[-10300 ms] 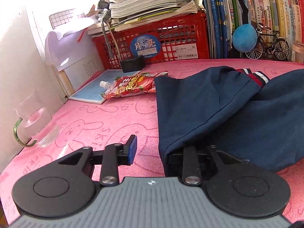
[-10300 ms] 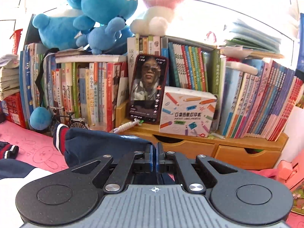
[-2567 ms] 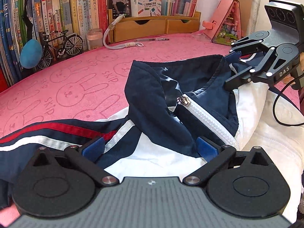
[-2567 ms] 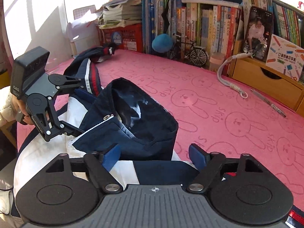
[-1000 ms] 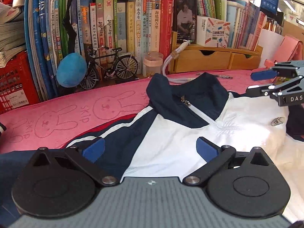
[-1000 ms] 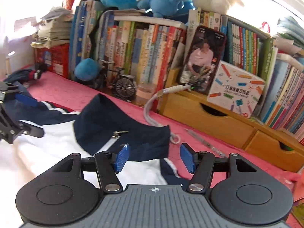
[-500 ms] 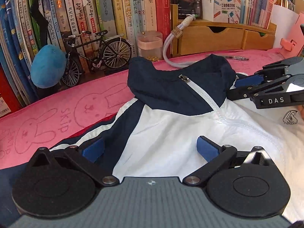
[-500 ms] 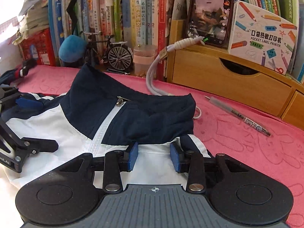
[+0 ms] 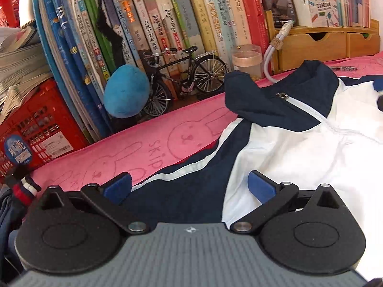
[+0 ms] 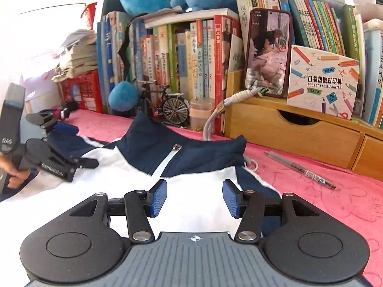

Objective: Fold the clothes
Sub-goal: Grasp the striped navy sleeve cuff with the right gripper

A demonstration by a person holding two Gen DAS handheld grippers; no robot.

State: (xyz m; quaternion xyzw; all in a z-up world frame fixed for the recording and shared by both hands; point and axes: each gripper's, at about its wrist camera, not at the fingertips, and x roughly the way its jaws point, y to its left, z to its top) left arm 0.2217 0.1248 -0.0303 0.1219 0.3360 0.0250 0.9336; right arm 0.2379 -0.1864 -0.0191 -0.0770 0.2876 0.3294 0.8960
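The navy and white jacket (image 10: 196, 167) lies spread front-up on the pink rabbit-print counter (image 9: 153, 148), its collar toward the row of books (image 9: 167, 24) and its zip closed up to the neck. A moment ago the collar was still bunched and the garment crumpled between the 2 tools; now the chest panel sits flat and the collar stands neatly, so the smoothing stage looks close to done.

The right gripper (image 10: 195, 199) hovers just over the white chest panel near the collar. Its jaws, which had narrowed half a second back, are opening again, and no cloth is pinched between the blue pads (image 10: 158, 201); the fabric merely lies beneath them. The left gripper (image 9: 189, 187) is over the dark sleeve and shoulder seam, jaws spread wide and released, nothing clamped. In the right wrist view it appears at the far left, carried by the person's hand (image 10: 12, 169).

With both tools free and lower than a second earlier, the likely next step is choosing a grasp for the first fold, probably a sleeve or side edge. The pen (image 10: 301, 169) and white cable (image 10: 215, 119) lie near the collar and could snag
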